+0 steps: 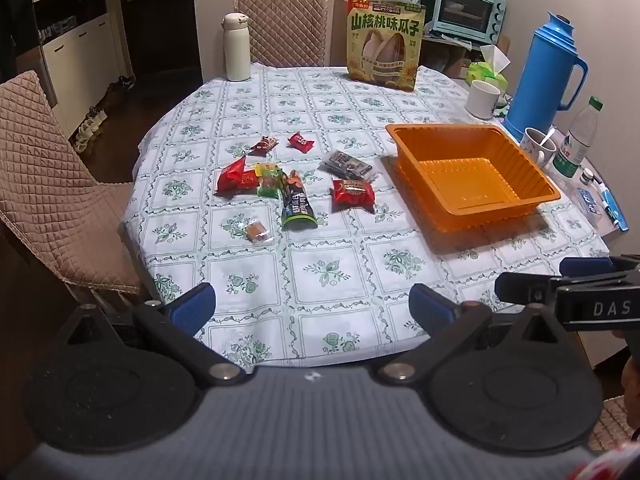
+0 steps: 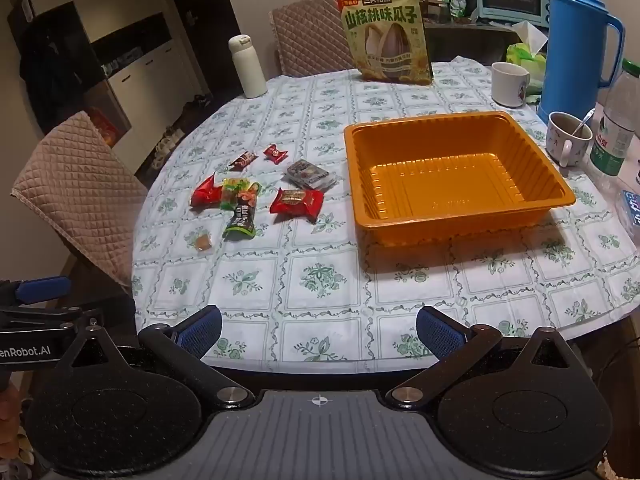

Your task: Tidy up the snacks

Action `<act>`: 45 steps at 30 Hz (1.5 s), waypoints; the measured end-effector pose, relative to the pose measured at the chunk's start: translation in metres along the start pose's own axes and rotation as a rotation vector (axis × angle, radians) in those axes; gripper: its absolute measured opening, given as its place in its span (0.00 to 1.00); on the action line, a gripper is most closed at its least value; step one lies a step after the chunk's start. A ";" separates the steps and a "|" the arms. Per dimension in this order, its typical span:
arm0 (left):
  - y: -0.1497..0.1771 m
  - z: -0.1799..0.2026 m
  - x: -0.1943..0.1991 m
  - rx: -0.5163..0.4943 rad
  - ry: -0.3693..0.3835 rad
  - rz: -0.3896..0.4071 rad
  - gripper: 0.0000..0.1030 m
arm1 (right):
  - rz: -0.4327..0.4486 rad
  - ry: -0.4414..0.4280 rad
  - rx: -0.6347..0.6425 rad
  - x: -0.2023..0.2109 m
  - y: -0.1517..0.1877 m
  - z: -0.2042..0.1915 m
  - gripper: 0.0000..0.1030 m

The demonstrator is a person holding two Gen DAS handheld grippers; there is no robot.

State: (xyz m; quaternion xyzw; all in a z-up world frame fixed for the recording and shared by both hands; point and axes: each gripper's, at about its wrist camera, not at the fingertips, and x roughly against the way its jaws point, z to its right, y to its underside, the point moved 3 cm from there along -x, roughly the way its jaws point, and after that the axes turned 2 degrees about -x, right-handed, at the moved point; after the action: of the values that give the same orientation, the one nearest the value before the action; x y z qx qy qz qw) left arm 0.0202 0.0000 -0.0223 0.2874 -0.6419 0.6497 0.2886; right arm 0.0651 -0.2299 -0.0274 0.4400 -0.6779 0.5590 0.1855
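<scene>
**Thin wrappers, a light tray, and a crowded far edge**

Both grippers hang over the near rim of the table, jaws spread wide and holding nothing: the left gripper [image 1: 312, 312] faces the scattered snacks, the right gripper [image 2: 318, 334] faces the orange tray [image 2: 560, 184]. That tray sits empty, right of the snacks and well apart from most of them.

The snacks lie loose on the tablecloth [image 1: 332, 268]. A green-and-black packet [image 1: 295, 205] overlaps a yellow-green one [image 1: 268, 180], which touches a red packet [image 1: 236, 176], so a grab there could lift two at once or flick a neighbour away. A small clear-wrapped sweet [image 1: 256, 231] lies flat and alone; wide pads may slide over it or pinch the cloth instead. The red packet nearest the tray [image 1: 354, 192] looks puffy and could slip out.

The tray seems light, so a nudge might push it toward the mug with a spoon [image 2: 568, 138] and the water bottle [image 2: 616, 136] just beyond it.
</scene>
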 end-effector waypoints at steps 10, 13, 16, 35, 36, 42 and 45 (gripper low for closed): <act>0.000 0.000 0.000 0.000 -0.003 0.004 1.00 | 0.004 0.000 0.001 0.001 0.001 -0.003 1.00; 0.000 0.000 0.000 0.001 -0.002 0.005 1.00 | 0.004 0.001 0.005 0.002 -0.001 -0.006 1.00; 0.000 0.000 0.000 0.001 -0.002 0.006 1.00 | 0.004 0.001 0.005 0.001 -0.002 -0.005 1.00; 0.000 0.000 0.000 -0.001 -0.001 0.005 1.00 | 0.004 -0.005 0.000 -0.008 -0.004 -0.001 1.00; 0.000 0.000 0.000 -0.001 -0.002 0.005 1.00 | 0.004 -0.005 0.000 -0.008 -0.004 -0.001 1.00; -0.001 0.000 0.000 0.000 -0.003 0.004 1.00 | 0.002 -0.006 0.000 -0.007 -0.004 -0.002 1.00; -0.001 0.000 0.000 0.000 -0.003 0.003 1.00 | 0.002 -0.006 0.000 -0.008 -0.004 -0.001 1.00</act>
State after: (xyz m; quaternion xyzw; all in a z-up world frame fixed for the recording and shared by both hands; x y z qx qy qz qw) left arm 0.0208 -0.0004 -0.0222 0.2875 -0.6426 0.6497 0.2867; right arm 0.0725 -0.2254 -0.0307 0.4411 -0.6788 0.5579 0.1829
